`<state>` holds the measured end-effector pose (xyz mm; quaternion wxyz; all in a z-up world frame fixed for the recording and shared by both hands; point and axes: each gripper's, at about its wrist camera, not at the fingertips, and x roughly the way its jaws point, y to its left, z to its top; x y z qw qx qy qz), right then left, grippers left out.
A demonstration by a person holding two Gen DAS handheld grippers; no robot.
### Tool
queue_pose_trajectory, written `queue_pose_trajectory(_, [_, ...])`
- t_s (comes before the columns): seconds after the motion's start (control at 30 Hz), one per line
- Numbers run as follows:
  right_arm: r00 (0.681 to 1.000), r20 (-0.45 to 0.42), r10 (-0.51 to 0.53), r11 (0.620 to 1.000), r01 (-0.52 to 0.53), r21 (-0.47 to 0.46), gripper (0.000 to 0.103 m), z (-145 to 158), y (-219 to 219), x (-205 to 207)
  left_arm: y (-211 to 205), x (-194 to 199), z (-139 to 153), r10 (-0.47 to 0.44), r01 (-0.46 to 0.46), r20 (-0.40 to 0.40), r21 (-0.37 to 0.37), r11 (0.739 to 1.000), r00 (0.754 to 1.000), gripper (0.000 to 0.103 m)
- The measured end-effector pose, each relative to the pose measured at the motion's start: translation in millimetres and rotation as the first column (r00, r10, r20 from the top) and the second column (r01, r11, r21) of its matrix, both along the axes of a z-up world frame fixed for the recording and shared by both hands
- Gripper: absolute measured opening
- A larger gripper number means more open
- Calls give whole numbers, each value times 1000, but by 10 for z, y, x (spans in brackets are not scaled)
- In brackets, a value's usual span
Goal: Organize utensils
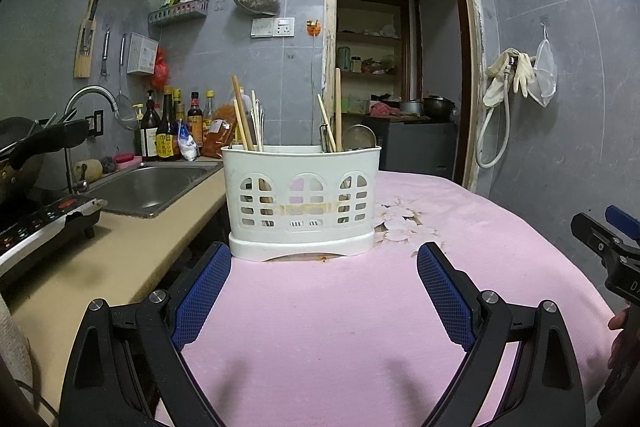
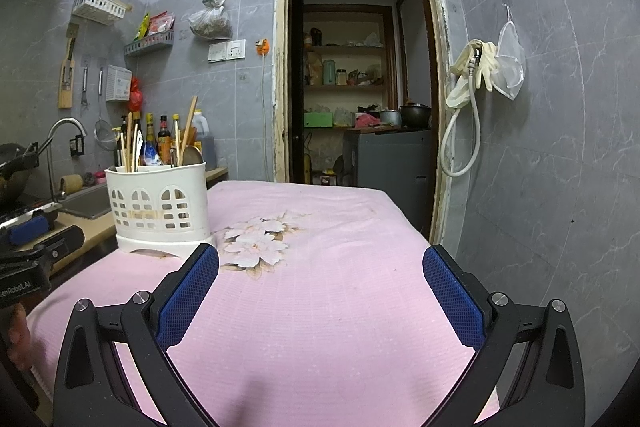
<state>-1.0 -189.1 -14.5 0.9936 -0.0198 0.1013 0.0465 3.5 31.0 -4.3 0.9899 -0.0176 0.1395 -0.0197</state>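
A white plastic utensil caddy (image 1: 302,203) stands upright on the pink cloth (image 1: 340,327), holding wooden chopsticks (image 1: 242,119), a wooden handle (image 1: 338,109) and a metal spoon (image 1: 359,137). My left gripper (image 1: 324,259) is open just in front of the caddy's base, nothing between its blue pads. In the right wrist view the caddy (image 2: 158,205) sits at the left of the pink cloth (image 2: 340,307). My right gripper (image 2: 320,263) is open over the cloth beside its flower print (image 2: 258,239), empty. The right gripper (image 1: 608,247) shows at the left view's right edge; the left gripper (image 2: 32,251) shows at the right view's left edge.
A beige counter (image 1: 120,251) with a steel sink (image 1: 152,187), tap, sauce bottles (image 1: 168,131) and an induction cooker (image 1: 36,227) with a wok lies left of the table. Behind are grey tiled walls, an open doorway (image 2: 352,87) and a hanging hose with gloves (image 2: 472,83).
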Motion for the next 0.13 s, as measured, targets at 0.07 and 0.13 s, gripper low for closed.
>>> queue_pose_trajectory(0.07, [1000, -3, 0, 1000, 0, 1, 103, -11, 18, 18, -4, 8, -10, -1, 1, -3, 3, 1000, 1000, 91])
queue_pose_trajectory(0.13, [1000, -5, 0, 1000, 0, 1, 103, -13, 32, 15, -1, 10, -18, 0, 0, -3, 5, 1000, 1000, 91])
